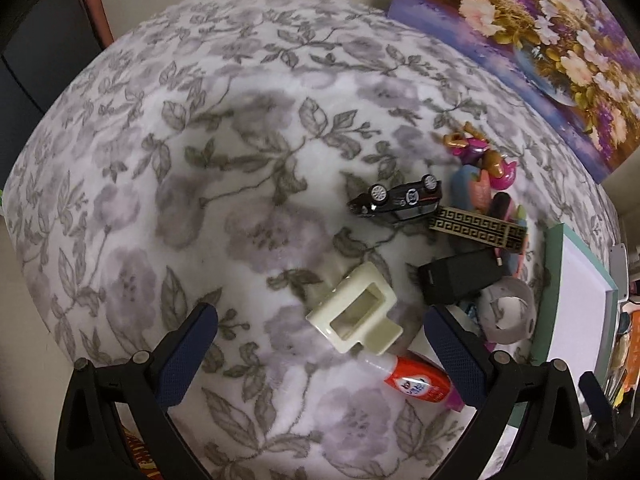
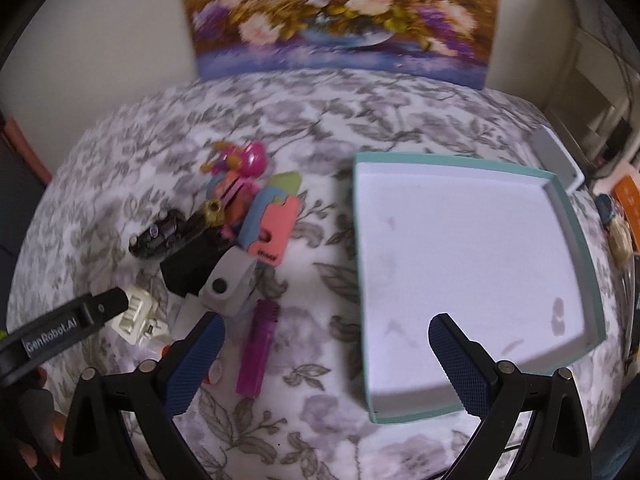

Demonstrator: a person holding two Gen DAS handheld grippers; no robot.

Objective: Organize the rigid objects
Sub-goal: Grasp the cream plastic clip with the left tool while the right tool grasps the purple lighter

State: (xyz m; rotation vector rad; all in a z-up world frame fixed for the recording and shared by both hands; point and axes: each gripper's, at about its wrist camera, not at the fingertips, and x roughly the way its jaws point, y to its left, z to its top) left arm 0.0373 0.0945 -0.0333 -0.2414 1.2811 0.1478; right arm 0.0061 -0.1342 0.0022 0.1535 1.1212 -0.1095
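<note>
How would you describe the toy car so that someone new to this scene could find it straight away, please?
Start at the flowered blanket and find the pile of small things beside the teal-rimmed tray. The toy car lies at the pile's edge farthest from the tray, next to a box with a gold key pattern. It alone is glossy black and flipped, wheels up.

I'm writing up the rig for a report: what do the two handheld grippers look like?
Both look alike: the left gripper and right gripper each have black plastic frames with triangular cut-outs and round silver pivot pins, ending in two dark blue fingers with a fine knurled texture. In the right wrist view, the left gripper's black body carries white "GenRobot.AI" lettering. No cables or sleeves show.
</note>
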